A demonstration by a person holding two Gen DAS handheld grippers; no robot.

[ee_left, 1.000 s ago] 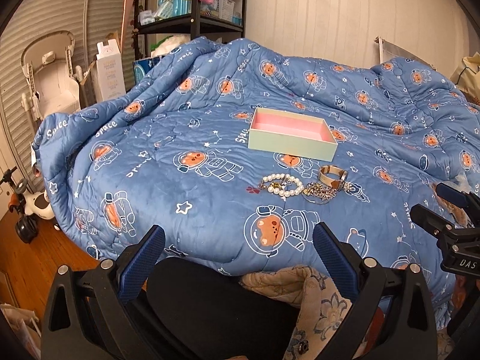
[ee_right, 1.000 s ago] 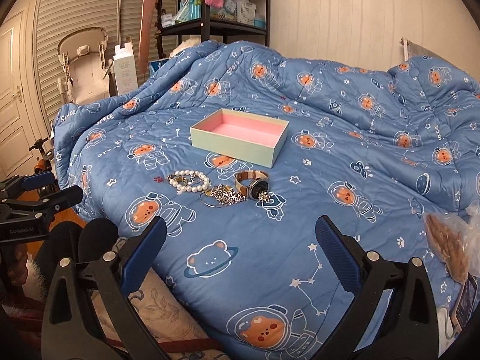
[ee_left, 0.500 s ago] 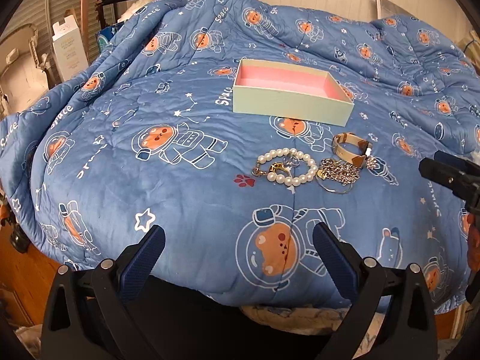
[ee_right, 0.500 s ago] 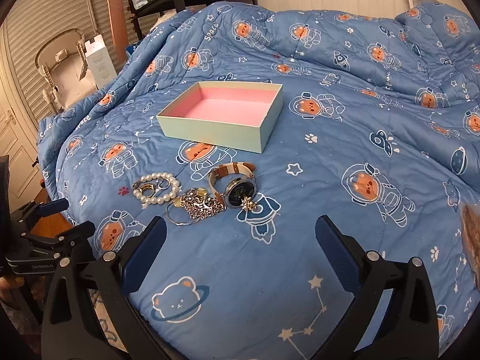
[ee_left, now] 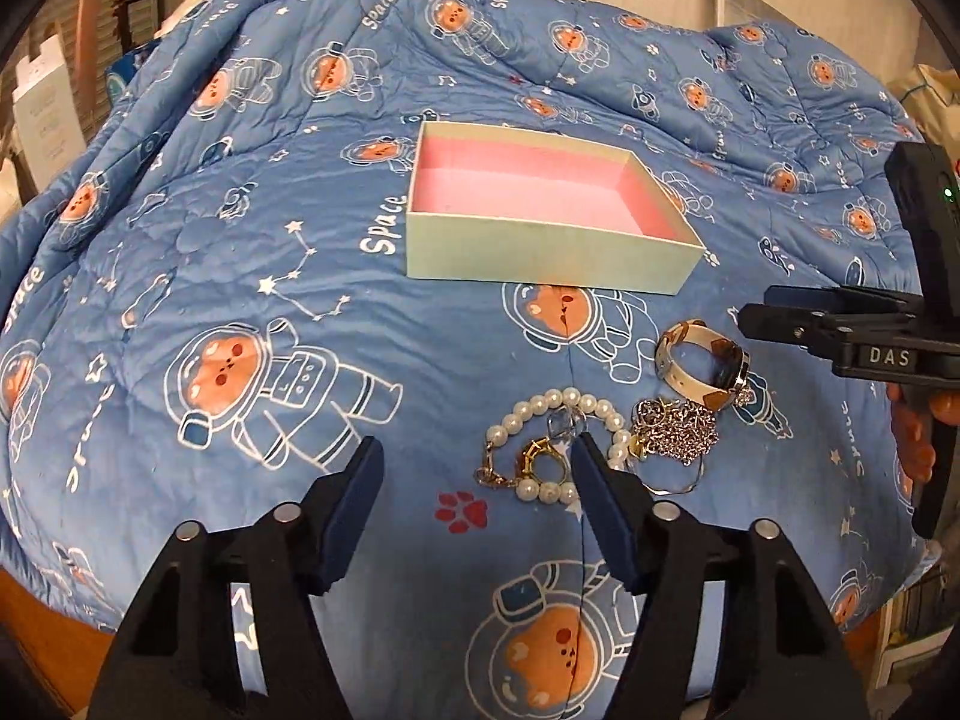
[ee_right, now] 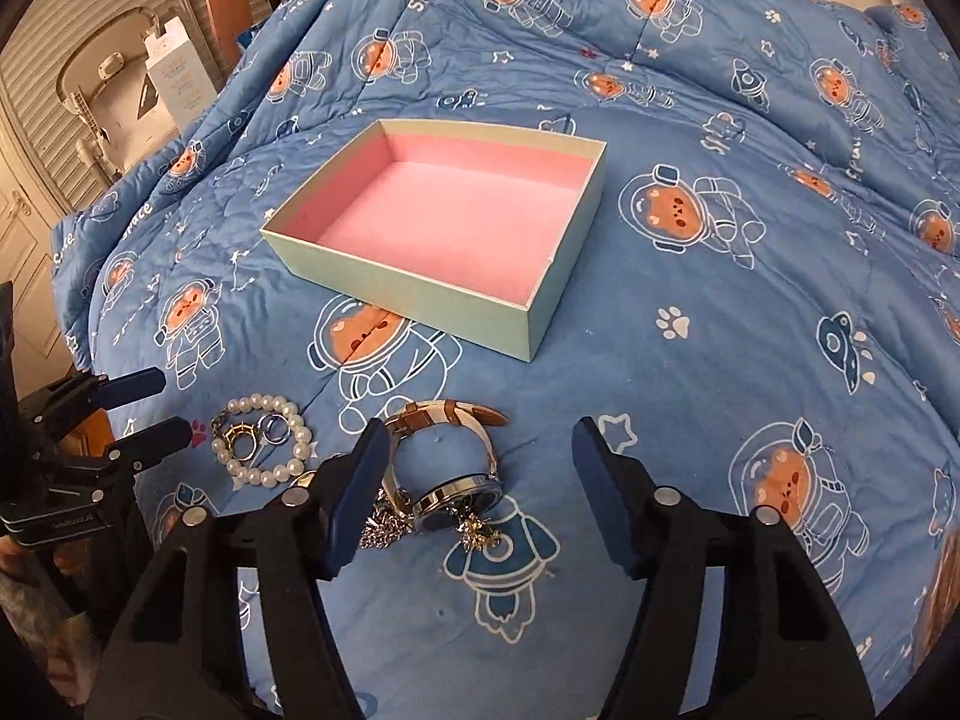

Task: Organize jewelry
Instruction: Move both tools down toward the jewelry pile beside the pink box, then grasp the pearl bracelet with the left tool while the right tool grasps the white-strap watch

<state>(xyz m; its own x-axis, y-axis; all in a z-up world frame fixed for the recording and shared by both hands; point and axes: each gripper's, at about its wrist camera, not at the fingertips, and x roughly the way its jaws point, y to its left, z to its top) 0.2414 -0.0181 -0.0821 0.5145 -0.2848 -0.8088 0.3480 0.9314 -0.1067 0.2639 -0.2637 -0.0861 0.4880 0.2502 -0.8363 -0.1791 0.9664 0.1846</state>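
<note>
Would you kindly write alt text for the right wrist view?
The open right tool hovers over a watch and silver chain on a blue quilt, a pearl bracelet to the left. An empty pink-lined box sits beyond.

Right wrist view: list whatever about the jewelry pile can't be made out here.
- Silver chain: mostly hidden behind the right gripper's near finger; shape unreadable.
- Watch dial: too small and glary to read.
- Small charm beside the watch: too small to identify.
- Rings inside the pearl bracelet: count unclear, overlapping.
</note>
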